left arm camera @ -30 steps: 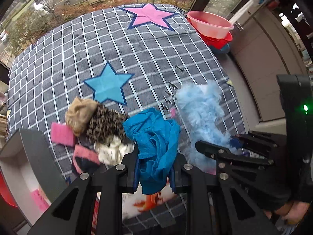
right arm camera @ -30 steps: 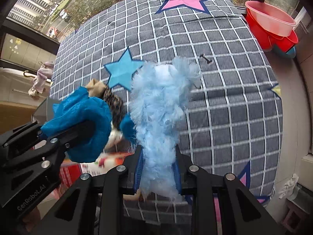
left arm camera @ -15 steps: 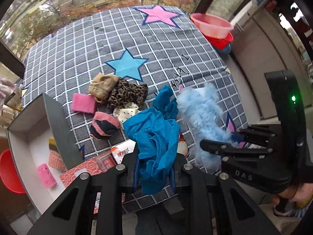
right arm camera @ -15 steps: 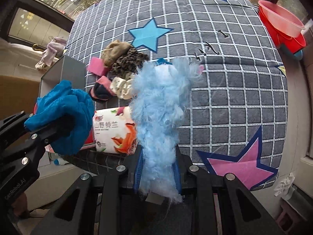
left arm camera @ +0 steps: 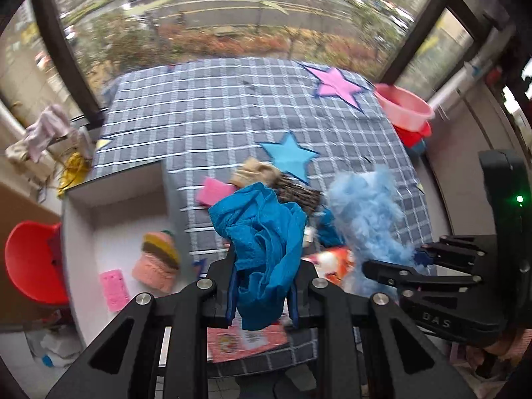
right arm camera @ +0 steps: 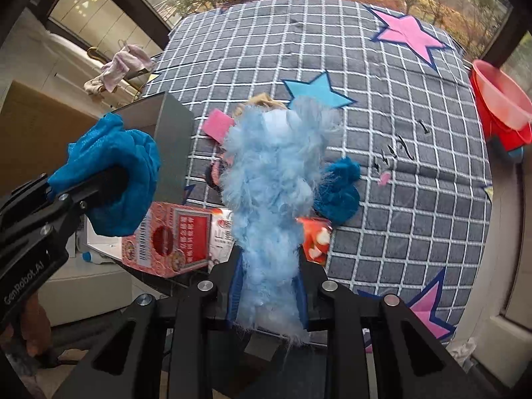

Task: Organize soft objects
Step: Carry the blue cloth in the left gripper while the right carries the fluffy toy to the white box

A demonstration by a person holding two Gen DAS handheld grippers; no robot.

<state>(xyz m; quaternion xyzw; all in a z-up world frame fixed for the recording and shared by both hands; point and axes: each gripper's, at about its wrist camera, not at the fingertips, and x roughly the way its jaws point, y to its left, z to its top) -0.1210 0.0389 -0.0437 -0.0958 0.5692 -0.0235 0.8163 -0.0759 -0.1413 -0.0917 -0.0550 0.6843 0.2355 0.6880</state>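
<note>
Left wrist view: the grey box (left arm camera: 79,206) sits at the bench's (left arm camera: 206,109) left edge, a knit hat (left arm camera: 156,262) already inside. The left hand-held gripper (left arm camera: 262,299) is clamped on a blue cloth (left arm camera: 262,232); I'd carry it over the box wall and let go only once it hangs inside. Right of it, the right hand-held gripper (right arm camera: 269,299) pinches a pale fluffy piece (right arm camera: 272,183). The right wrist view alone shows a red carton (right arm camera: 169,239) at the near edge and a second blue cloth (right arm camera: 342,193).
</note>
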